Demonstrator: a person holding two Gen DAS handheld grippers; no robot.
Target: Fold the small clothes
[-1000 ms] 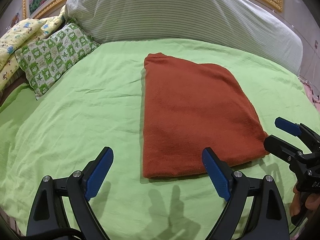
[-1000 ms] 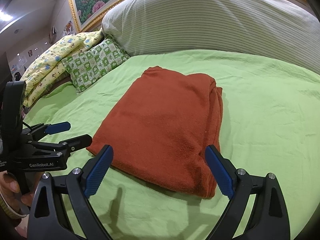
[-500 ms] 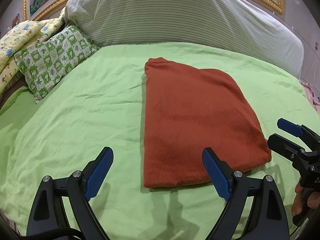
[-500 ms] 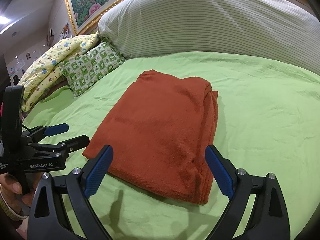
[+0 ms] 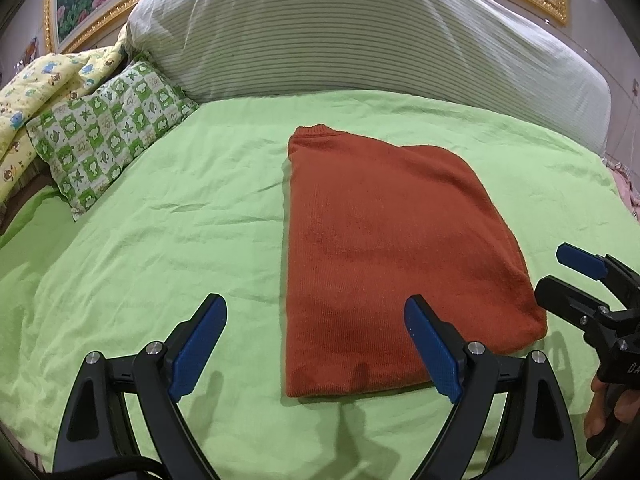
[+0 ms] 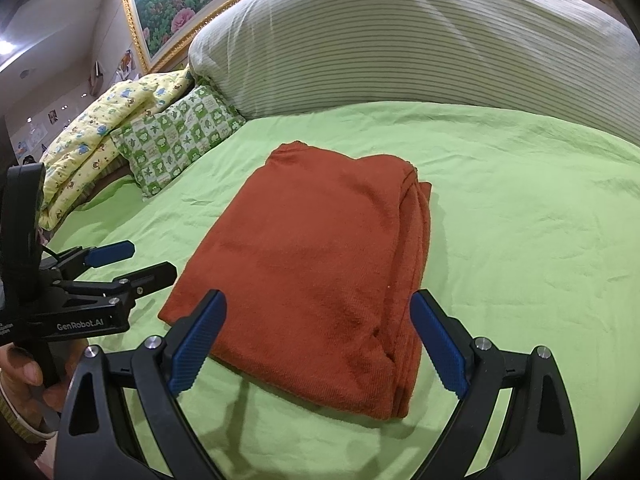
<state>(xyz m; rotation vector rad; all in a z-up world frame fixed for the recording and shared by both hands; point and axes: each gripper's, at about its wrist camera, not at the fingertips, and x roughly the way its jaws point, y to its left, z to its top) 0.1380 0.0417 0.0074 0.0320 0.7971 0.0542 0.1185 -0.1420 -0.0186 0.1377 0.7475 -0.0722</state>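
The rust-red knitted sweater (image 5: 384,256) lies folded into a long rectangle on the green bedsheet (image 5: 168,240), roughly in the middle of the bed's width, its ribbed collar end toward the headboard side and its near short edge toward the foot edge where the person stands. In the right wrist view its stacked layers show along the right-hand long side (image 6: 408,280), which suggests the sleeves and sides are already turned in and the remaining step, as I judge it, is a crosswise fold bringing the near edge up toward the collar. That would explain why both tools sit at the near edge, one by each corner. The left gripper (image 5: 316,344) has its blue pads spread wide and grips nothing; the sweater's near-left corner lies between and just beyond its fingers, not touching them. The right gripper (image 6: 316,344) is likewise wide apart and empty, with the near-right corner framed between its fingers, seemingly just clear of the cloth. Further out, a green checked pillow (image 5: 108,140) and a yellow printed quilt (image 5: 36,88) sit at the head-left corner, with a large striped bolster (image 5: 360,32) across the head edge.
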